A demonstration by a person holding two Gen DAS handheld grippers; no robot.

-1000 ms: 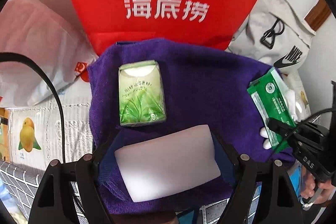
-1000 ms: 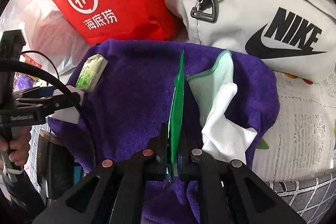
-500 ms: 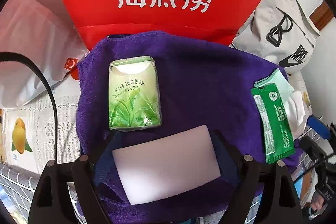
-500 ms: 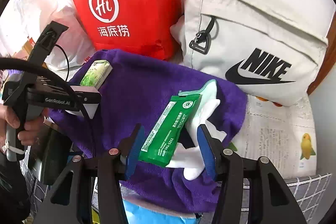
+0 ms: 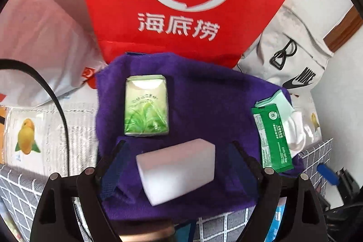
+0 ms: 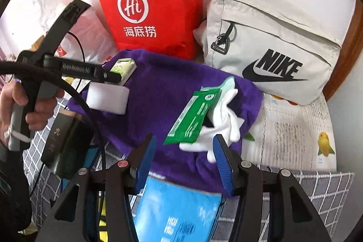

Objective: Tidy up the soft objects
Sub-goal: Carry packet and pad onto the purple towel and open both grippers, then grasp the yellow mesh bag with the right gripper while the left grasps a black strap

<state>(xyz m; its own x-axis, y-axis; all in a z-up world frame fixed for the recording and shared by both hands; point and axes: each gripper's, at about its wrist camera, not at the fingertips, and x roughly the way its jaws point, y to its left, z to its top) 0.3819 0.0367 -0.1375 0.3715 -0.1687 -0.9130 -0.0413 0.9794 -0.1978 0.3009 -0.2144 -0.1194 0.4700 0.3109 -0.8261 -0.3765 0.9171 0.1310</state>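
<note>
The left gripper (image 5: 175, 165) has its two black fingers (image 5: 109, 165) spread wide, and the white rectangular foam block (image 5: 179, 170) sits between them with purple cloth showing on both sides; from the right wrist view the same block (image 6: 107, 100) hangs under the left gripper's tip (image 6: 106, 76), and whether a finger touches it cannot be told. The right gripper (image 6: 183, 160) stands open, its blue-padded fingers (image 6: 223, 168) apart and holding nothing, poised over the near edge of the purple terry towel (image 6: 163, 92). Just beyond those fingers, near the towel's right edge, a flat green foil sachet (image 6: 190, 119) lies partly over a crumpled white cloth (image 6: 224, 121) and a pale mint cloth (image 6: 229, 83). Toward the towel's far left corner lies a light green tissue pack printed with grass (image 5: 146, 106). Behind the towel stands a red paper bag with a white "Hi" logo (image 6: 149, 6), and beside it to the right a cream fabric Nike bag (image 6: 272, 49). A blue plastic packet (image 6: 179, 212) lies under the towel's near edge.
</note>
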